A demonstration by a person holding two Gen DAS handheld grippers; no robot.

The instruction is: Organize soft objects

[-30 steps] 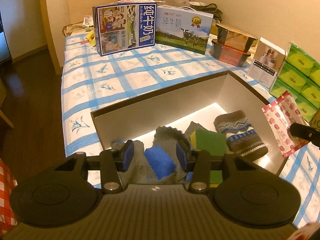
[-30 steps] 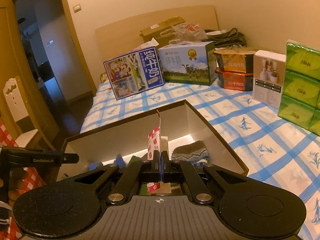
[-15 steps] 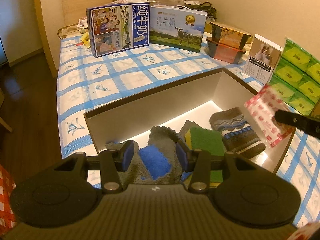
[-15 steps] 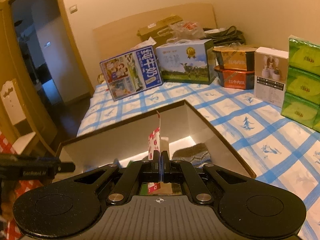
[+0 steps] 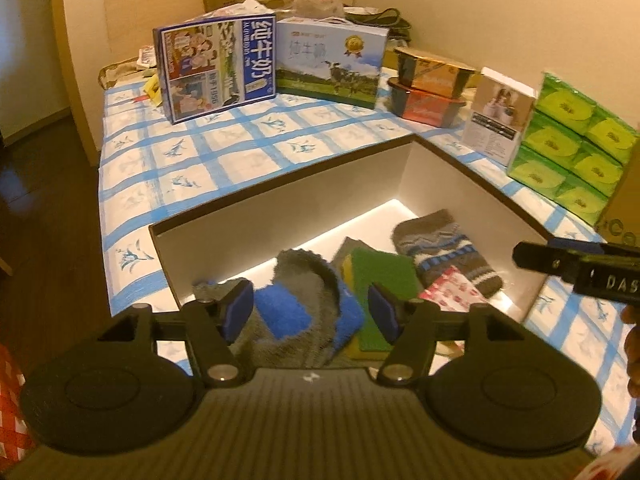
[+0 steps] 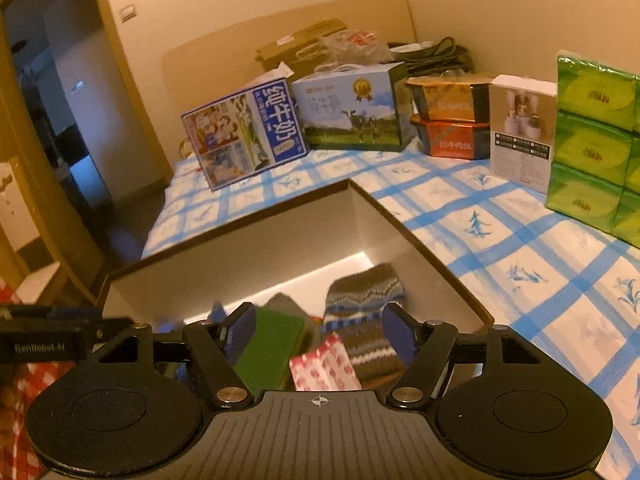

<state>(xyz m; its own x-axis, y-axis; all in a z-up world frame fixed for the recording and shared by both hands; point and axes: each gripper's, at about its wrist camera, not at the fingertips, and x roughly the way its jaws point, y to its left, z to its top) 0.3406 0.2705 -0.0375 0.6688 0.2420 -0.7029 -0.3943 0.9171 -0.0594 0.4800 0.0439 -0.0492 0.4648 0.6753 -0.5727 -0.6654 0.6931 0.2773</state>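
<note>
Nearest, left gripper [image 5: 311, 312] over the box [image 5: 280, 216], jaws opening, grey-and-blue sock [image 5: 304, 316] lying loose between the pads, untouched. Beside it, right gripper [image 6: 320, 330], jaws opening wide, red-and-white patterned packet [image 6: 324, 368] free below them. Inside the box: green sponge [image 5: 380, 280] in the middle, packet just right of it, patterned knit sock [image 5: 444, 256] against the far right side. Beyond, on blue-checked cloth [image 5: 240, 148], two milk cartons [image 5: 216, 68], stacked food tubs [image 5: 432, 88], green tissue packs [image 5: 568, 144].
</note>
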